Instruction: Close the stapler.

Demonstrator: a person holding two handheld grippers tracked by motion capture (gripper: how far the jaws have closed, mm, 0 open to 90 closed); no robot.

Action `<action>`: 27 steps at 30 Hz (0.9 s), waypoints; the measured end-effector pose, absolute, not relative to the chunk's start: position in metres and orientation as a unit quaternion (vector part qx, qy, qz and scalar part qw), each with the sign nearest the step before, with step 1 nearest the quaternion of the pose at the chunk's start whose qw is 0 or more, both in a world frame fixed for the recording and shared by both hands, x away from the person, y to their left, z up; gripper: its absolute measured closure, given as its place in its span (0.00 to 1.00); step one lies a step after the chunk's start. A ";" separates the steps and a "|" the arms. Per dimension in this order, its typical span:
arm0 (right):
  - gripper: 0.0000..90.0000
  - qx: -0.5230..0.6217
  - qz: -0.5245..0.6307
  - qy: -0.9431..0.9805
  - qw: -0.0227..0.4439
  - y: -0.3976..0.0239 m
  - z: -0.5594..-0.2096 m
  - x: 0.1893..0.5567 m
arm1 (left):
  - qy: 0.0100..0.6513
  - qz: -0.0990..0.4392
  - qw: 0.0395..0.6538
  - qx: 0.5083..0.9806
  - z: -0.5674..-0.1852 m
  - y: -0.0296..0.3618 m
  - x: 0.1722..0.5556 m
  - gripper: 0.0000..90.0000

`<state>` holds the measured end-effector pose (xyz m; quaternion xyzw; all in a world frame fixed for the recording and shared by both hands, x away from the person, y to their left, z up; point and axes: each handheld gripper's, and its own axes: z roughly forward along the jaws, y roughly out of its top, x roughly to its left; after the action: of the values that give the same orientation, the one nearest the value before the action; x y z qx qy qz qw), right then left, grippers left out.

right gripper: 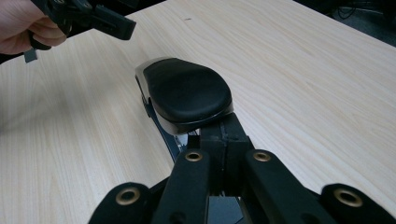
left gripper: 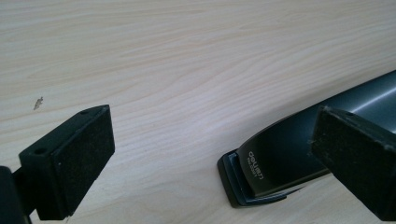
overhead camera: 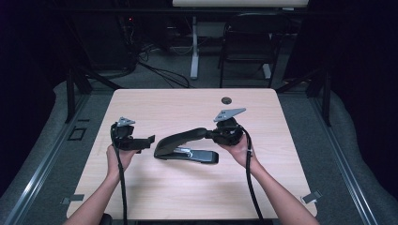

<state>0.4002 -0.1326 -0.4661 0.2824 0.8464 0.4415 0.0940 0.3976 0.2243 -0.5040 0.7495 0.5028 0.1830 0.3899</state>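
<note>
A big black stapler lies in the middle of the table, its base flat and its long top arm tilted up toward the right. My right gripper is shut on the raised end of that arm; in the right gripper view the closed jaws meet just beneath the arm's padded top. My left gripper hovers left of the stapler's front, open and holding nothing. The left gripper view has its wide-apart pads low over the wood, with the stapler's nose near the right pad.
The light wooden table has a small round cable hole near its far edge. A black chair and a white desk leg stand on the grey floor beyond. Dark curtains flank both sides.
</note>
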 end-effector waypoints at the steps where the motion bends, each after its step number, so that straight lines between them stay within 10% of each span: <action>1: 1.00 0.283 0.441 0.847 0.095 -0.133 -0.466 0.400 | 0.501 0.186 0.390 0.750 -0.503 0.224 0.397 0.00; 27: 1.00 0.318 0.411 0.850 0.086 -0.141 -0.479 0.409 | 0.497 0.190 0.386 0.754 -0.503 0.220 0.397 0.00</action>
<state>0.4086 -0.1412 -0.4786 0.3181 0.8502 0.4106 0.0856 0.3965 0.2205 -0.5033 0.7538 0.4967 0.1900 0.3860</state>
